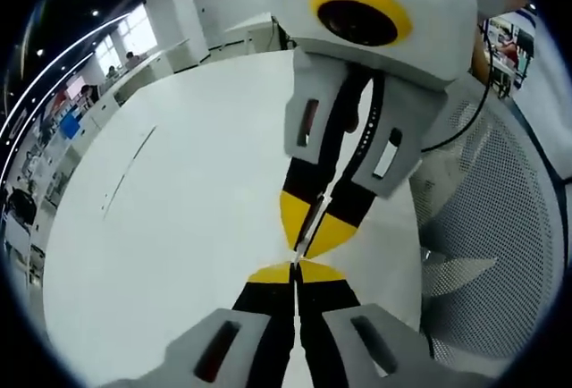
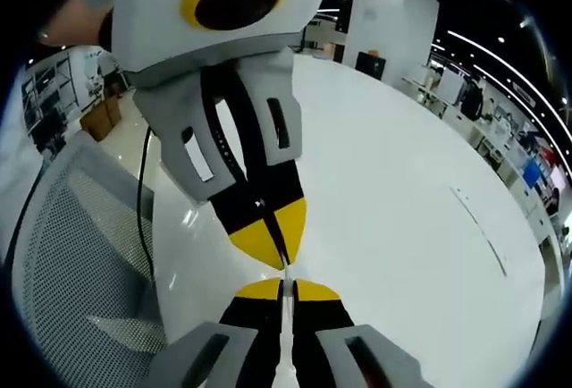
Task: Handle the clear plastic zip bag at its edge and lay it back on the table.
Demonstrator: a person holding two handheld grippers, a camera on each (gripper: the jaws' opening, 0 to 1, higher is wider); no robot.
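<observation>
The white counter (image 1: pixel 179 227) spans both views, largely bare, with a thin dark line marked on its surface; a grey mesh office chair (image 2: pixel 80 254) stands beside its edge. Above the counter the two grippers meet tip to tip. In the left gripper view, the left gripper (image 1: pixel 295 272) has its yellow-tipped fingers (image 1: pixel 268 274) pressed together; the right gripper (image 1: pixel 308 227) descends from above, fingers likewise clenched. Between the closed tips a thin pale edge is visible, apparently the clear plastic zip bag (image 2: pixel 284 352), held off the counter; whether both grippers pinch it cannot be told; the remainder of the bag cannot be distinguished.
</observation>
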